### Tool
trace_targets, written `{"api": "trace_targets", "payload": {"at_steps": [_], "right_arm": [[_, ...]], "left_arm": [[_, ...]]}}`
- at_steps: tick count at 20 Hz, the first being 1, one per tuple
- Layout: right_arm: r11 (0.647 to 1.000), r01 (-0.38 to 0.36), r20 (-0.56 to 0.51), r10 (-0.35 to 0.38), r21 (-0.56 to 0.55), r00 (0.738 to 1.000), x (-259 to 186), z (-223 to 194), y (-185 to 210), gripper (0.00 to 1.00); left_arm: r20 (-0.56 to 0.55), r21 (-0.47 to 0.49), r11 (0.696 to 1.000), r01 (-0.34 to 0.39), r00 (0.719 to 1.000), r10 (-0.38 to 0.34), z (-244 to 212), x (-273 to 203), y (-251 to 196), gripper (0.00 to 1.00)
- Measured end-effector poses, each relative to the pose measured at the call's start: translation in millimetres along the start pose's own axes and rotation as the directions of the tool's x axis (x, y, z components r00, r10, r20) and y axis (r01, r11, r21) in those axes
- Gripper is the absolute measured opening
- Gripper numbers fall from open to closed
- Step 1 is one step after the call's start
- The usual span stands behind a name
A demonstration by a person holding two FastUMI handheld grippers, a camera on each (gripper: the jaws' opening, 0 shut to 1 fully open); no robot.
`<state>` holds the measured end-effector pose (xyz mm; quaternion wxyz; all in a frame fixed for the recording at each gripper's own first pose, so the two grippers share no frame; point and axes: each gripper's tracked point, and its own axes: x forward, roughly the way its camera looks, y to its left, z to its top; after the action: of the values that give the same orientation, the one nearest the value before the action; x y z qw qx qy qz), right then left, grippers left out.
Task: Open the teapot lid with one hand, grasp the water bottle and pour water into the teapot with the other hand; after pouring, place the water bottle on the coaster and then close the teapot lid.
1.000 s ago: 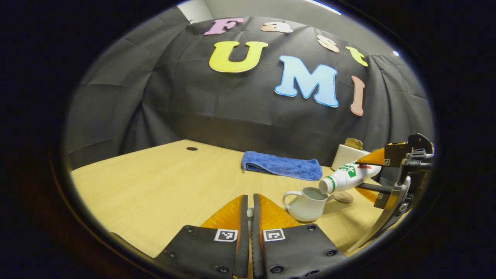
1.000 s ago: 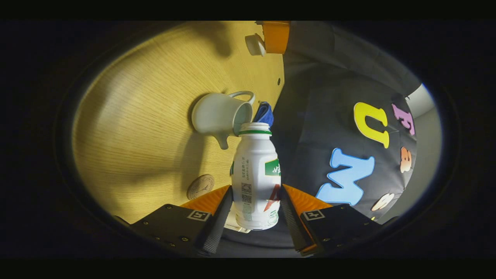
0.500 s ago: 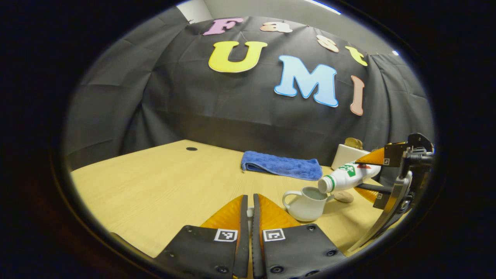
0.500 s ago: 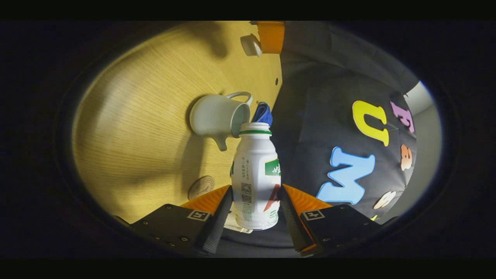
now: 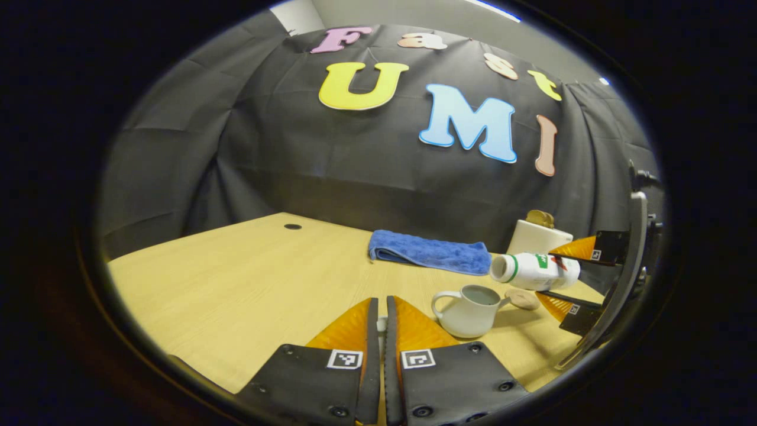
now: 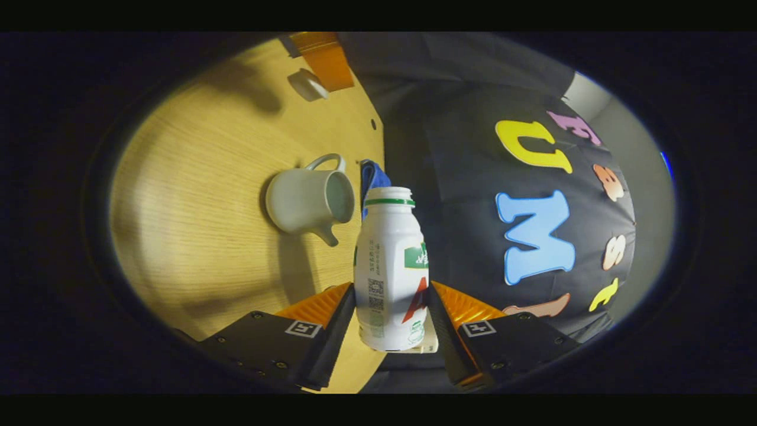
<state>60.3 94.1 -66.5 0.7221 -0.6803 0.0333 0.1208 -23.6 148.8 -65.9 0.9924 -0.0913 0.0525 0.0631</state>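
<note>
I've got the right claw [image 6: 390, 316] clamped on the bottle [image 6: 388, 260], lying near level beside the open teapot [image 5: 468, 310] on the desk [image 5: 236, 284], while my left claw [image 5: 380, 331] pinches the lid [image 6: 306, 84] off to the side so the mouth's clear.

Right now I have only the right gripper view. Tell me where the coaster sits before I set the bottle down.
Observer: The coaster lies flat on the table, just past the teapot's spout. In the left gripper view it shows below the held water bottle.
Operator: Give me the bottle's tilt against the table.
Observer: Close to level, with its mouth on the teapot's side and higher than the teapot's rim.
Operator: Report what stands behind the coaster.
Observer: A white box stands near the wall, to the right of a blue towel.
</note>
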Motion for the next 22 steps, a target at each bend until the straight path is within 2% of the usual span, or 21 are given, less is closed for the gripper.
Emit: {"api": "trace_targets", "payload": {"at_steps": [1,2,3,5,8,10,15,17,18,19,20,22], "right_arm": [[0.999,-0.004,-0.004,0.004,0.037,1.0,-1.5,-0.9,2.8,0.71],[0.997,-0.009,-0.01,0.01,0.075,1.0,-0.7,-4.1,3.6,0.71],[0.993,-0.012,-0.011,0.013,0.118,1.0,-1.4,-5.2,5.6,0.71],[0.979,-0.007,-0.016,0.01,0.202,1.0,-3.9,-5.3,8.0,0.71],[0.943,0.015,-0.022,-0.008,0.332,1.0,-6.3,-9.1,7.8,0.71],[0.913,0.03,-0.031,-0.019,0.408,0.999,-6.5,-12.1,5.6,0.71],[0.791,0.05,-0.048,-0.027,0.609,0.998,-10.9,-19.0,2.5,0.71],[0.738,0.058,-0.057,-0.027,0.672,0.998,-12.7,-23.9,0.9,0.71],[0.712,0.057,-0.057,-0.024,0.699,0.998,-13.3,-24.7,1.9,0.71],[0.691,0.057,-0.058,-0.022,0.721,0.998,-14.8,-26.1,2.4,0.71],[0.671,0.062,-0.061,-0.025,0.739,0.998,-15.7,-28.8,0.5,0.71],[0.627,0.072,-0.067,-0.031,0.775,0.997,-17.4,-34.1,-0.9,0.71]], "left_arm": [[-0.001,0.001,1.0,0.0,1.0,0.0,-1.2,0.4,-0.2,0.1],[-0.001,0.002,1.0,-0.002,1.0,0.002,-0.8,0.6,0.0,0.14],[-0.002,0.004,1.0,-0.004,1.0,0.004,-1.0,0.2,0.2,0.1],[-0.002,0.007,1.0,-0.005,1.0,0.005,-0.5,-0.1,0.2,0.1],[0.005,0.017,1.0,-0.01,1.0,0.01,0.8,-0.7,0.0,0.1],[0.011,0.03,0.999,-0.016,1.0,0.016,0.6,-0.7,-0.1,0.14],[0.023,0.066,0.997,-0.026,0.999,0.025,1.8,-1.2,-1.1,0.14],[0.016,0.074,0.997,-0.026,1.0,0.025,0.3,-0.7,-1.2,0.1],[0.012,0.073,0.997,-0.026,1.0,0.025,-0.2,0.1,-1.7,0.14],[0.009,0.069,0.997,-0.023,1.0,0.023,0.1,0.0,-1.8,0.1],[0.007,0.064,0.998,-0.02,1.0,0.019,0.7,0.1,-2.0,0.14],[-0.003,0.057,0.998,-0.014,1.0,0.014,-2.2,2.0,-2.2,0.14]]}}
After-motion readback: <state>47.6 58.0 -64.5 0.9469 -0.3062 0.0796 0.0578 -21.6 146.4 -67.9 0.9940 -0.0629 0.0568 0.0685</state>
